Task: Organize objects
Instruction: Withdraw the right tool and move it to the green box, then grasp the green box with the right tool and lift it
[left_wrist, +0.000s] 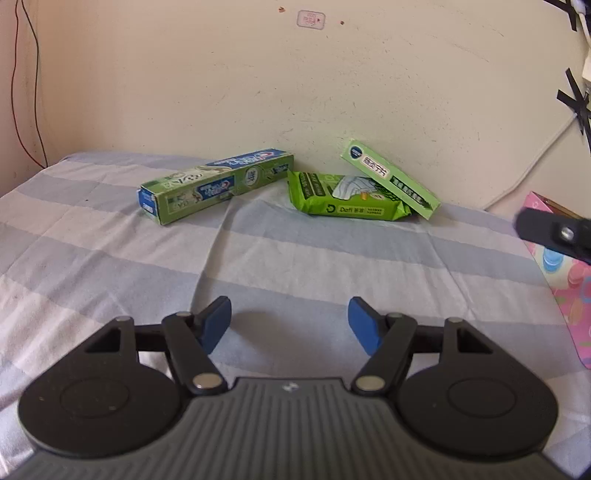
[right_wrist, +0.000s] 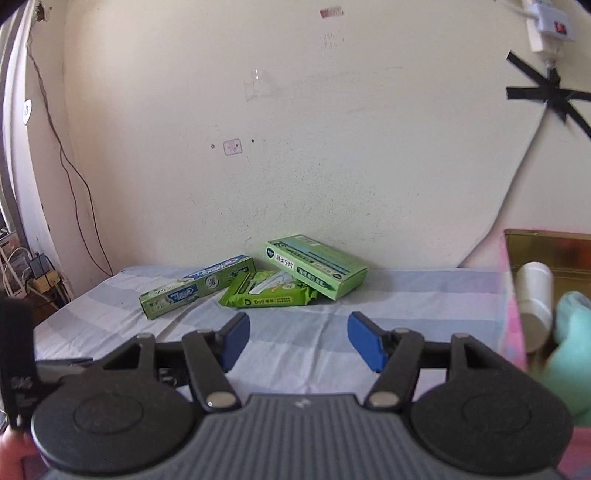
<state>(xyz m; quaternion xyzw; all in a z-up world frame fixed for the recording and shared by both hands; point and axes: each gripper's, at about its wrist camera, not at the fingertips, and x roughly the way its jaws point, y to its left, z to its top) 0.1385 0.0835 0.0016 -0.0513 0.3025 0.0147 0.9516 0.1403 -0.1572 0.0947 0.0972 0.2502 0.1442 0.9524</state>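
Approaching green cardboard toothpaste box (left_wrist: 216, 184) at 11 o'clock | left gripper (left_wrist: 290, 325), right gripper (right_wrist: 297, 338) fingers apart, empty | next: grasp it

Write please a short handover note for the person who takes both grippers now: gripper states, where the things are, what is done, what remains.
Left gripper: open, empty.
Right gripper: open, empty.
By the wall on the striped sheet: long green toothpaste carton, green soft wipes pack, flat light-green box leaning on that pack.
Pink open box at right already holds a white bottle and a teal cloth.
Left: apparently the three green items.
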